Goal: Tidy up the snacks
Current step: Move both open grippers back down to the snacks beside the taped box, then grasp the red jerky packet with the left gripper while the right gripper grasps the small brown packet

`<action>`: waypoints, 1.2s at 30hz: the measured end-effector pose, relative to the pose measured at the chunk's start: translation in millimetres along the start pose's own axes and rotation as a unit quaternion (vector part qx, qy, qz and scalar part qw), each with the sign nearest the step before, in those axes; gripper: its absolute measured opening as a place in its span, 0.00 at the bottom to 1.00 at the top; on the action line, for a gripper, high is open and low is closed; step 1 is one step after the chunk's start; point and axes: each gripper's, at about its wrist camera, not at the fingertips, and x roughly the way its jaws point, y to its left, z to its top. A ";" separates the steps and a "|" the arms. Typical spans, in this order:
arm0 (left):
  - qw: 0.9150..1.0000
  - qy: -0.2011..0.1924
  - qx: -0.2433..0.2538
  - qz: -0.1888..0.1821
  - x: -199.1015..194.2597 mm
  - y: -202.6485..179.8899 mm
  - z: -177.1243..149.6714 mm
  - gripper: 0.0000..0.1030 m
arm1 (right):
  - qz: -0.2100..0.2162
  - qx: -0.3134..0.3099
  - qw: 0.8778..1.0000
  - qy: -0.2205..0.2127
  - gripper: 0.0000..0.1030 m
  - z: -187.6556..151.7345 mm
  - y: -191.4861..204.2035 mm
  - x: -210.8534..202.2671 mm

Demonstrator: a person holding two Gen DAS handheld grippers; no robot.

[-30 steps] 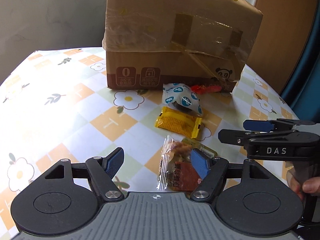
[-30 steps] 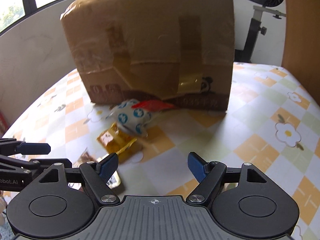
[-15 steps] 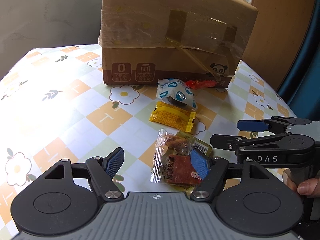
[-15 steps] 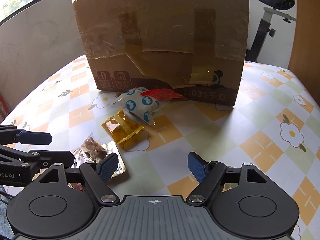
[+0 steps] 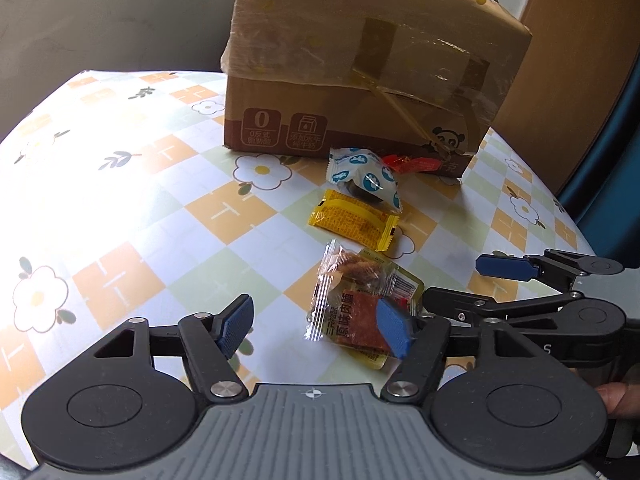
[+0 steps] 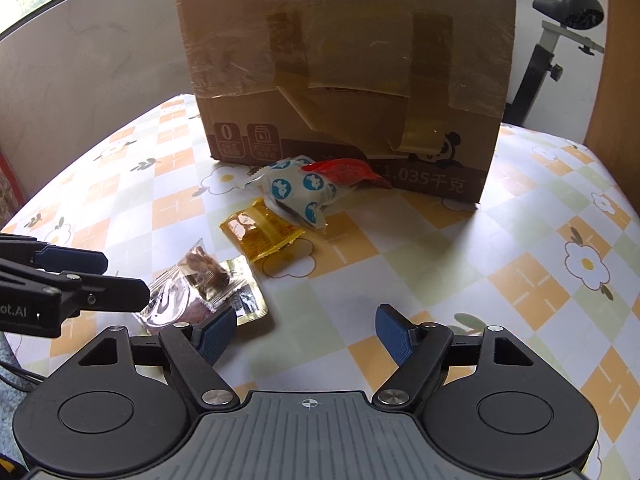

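A clear packet of nuts and red jerky (image 5: 352,300) (image 6: 196,284) lies on a yellowish packet (image 5: 404,284) (image 6: 248,300). My left gripper (image 5: 316,326) (image 6: 104,274) hovers low over them, its jaws closing. The clear packet's left part lies between them, under the right pad, and is not pinched. Farther back lie a yellow packet (image 5: 354,220) (image 6: 262,232), a white-and-blue packet (image 5: 366,176) (image 6: 298,190) and a red packet (image 5: 412,164) (image 6: 344,170). Just right of the clear packet, my right gripper (image 6: 306,334) (image 5: 476,286) stands open over bare cloth.
A taped cardboard box (image 5: 360,80) (image 6: 348,72) stands behind the snacks on the flower-check tablecloth (image 5: 140,220) (image 6: 480,260). An exercise bike (image 6: 560,40) is beyond the table's far right. A wooden panel (image 5: 560,60) rises at the right. A thumb (image 5: 616,400) holds the right gripper.
The left gripper's jaws have narrowed a little. Both views have rolled slightly, and the clear packet now shows more fully in front of both grippers. No snack has moved.
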 end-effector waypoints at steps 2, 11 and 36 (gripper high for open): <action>1.000 0.001 -0.006 -0.002 -1.0 1.8 -3.4 0.66 | -0.003 -0.011 1.000 0.002 0.71 -2.8 4.0 0.4; 0.999 0.002 -0.044 -0.003 -8.2 14.2 -20.0 0.64 | -0.016 -0.068 0.998 0.003 0.71 -13.7 23.5 3.9; 0.997 -0.042 -0.062 0.033 13.7 21.4 13.2 0.63 | 0.001 -0.077 0.996 -0.049 0.65 4.4 39.4 12.3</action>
